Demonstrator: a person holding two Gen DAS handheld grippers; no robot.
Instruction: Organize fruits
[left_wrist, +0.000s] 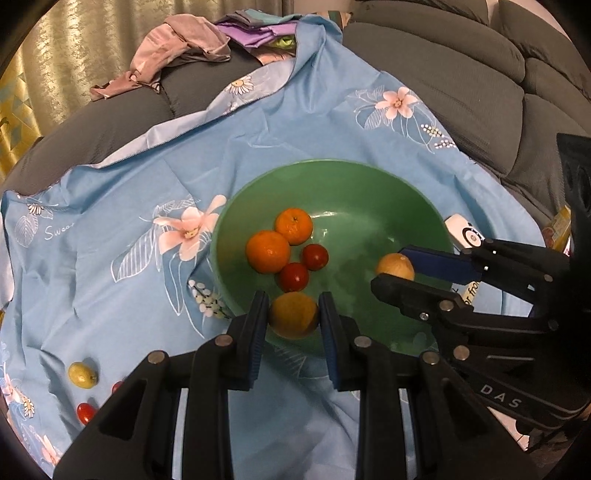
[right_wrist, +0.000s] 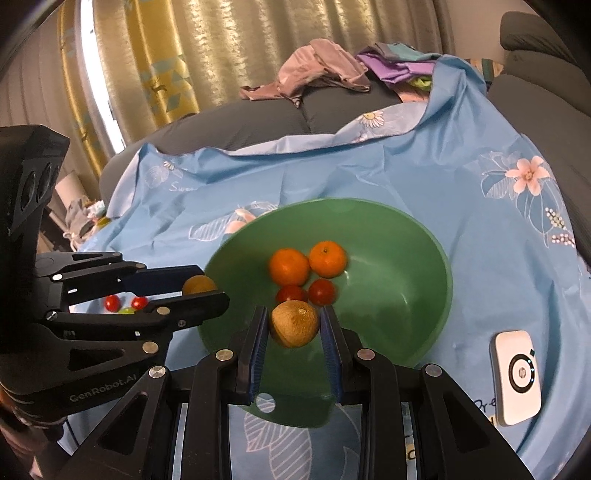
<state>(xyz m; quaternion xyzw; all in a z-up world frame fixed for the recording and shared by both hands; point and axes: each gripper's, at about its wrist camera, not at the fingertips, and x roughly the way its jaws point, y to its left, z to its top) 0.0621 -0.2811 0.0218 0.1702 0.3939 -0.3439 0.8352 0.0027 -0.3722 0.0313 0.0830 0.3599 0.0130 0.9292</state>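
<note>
A green bowl (left_wrist: 369, 192) sits on a blue floral cloth (left_wrist: 129, 206) and holds two oranges (left_wrist: 268, 251) and two red tomatoes (left_wrist: 293, 277). My left gripper (left_wrist: 293, 314) is shut on a yellow-orange fruit (left_wrist: 293, 314) over the bowl's near rim. My right gripper (right_wrist: 294, 324) is shut on a brown kiwi (right_wrist: 294, 323) above the bowl (right_wrist: 406, 258). The right gripper (left_wrist: 393, 271) shows in the left wrist view with the kiwi (left_wrist: 394, 266). The left gripper (right_wrist: 201, 288) shows in the right wrist view.
A yellow-green fruit (left_wrist: 82, 374) and small red tomatoes (left_wrist: 85, 412) lie on the cloth at the left. A white HP device (right_wrist: 517, 376) lies right of the bowl. Clothes (left_wrist: 177, 48) are piled on the grey sofa (left_wrist: 461, 74) behind.
</note>
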